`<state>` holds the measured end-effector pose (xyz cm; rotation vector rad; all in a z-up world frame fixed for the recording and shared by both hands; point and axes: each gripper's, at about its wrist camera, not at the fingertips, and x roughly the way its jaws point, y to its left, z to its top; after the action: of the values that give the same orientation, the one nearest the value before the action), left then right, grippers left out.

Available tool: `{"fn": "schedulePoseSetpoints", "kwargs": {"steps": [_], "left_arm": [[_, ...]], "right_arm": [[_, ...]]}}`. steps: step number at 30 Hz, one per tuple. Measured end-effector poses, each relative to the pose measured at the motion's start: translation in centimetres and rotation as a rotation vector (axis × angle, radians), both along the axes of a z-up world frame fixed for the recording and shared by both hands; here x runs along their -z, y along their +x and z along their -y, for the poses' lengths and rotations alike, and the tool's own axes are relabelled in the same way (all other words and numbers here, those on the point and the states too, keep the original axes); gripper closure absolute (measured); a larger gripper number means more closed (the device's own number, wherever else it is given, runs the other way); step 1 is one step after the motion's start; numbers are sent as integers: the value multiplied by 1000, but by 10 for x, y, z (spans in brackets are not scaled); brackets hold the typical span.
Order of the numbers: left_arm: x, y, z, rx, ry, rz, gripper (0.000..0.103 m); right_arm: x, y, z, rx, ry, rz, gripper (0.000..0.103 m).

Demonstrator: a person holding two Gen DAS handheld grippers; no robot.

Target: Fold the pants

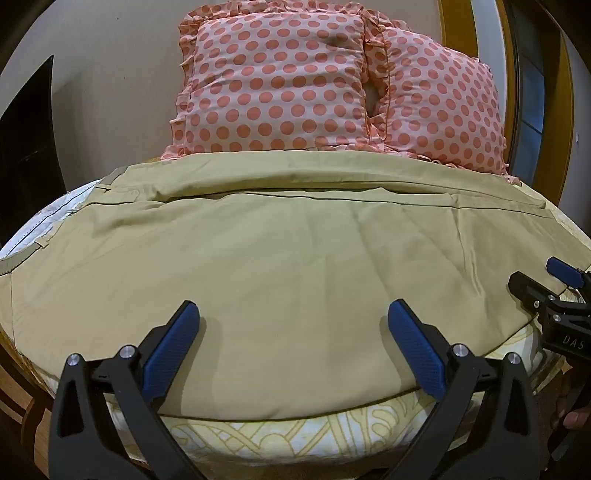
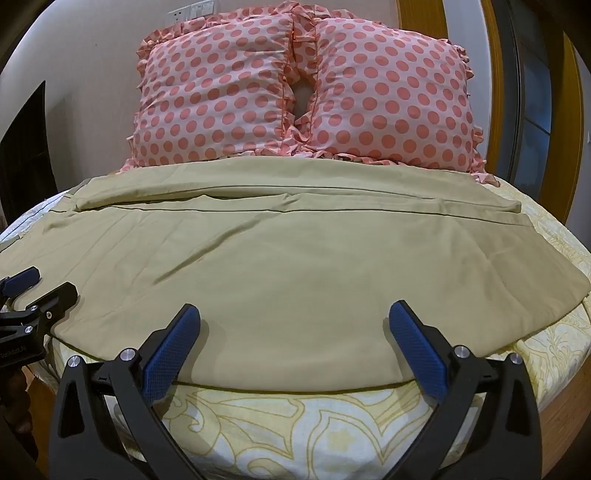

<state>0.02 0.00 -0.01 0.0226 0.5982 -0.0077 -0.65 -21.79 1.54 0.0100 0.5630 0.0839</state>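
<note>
Khaki pants lie spread sideways across the bed, waistband at the left, one leg folded over the other; they also show in the right wrist view. My left gripper is open and empty, just above the pants' near edge. My right gripper is open and empty over the near edge further right. The right gripper shows at the right edge of the left wrist view. The left gripper shows at the left edge of the right wrist view.
Two pink polka-dot pillows lean against the wall behind the pants. The bed has a yellow-patterned sheet. A wooden bed frame and a yellow-framed door are at the right.
</note>
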Motion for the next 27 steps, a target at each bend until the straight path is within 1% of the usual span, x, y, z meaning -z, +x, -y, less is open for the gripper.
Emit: {"fn": "schedulePoseSetpoints", "kwargs": {"steps": [27], "left_arm": [[0, 0, 0, 0, 1, 2, 2]], "right_arm": [[3, -1, 0, 0, -1, 9, 1]]}}
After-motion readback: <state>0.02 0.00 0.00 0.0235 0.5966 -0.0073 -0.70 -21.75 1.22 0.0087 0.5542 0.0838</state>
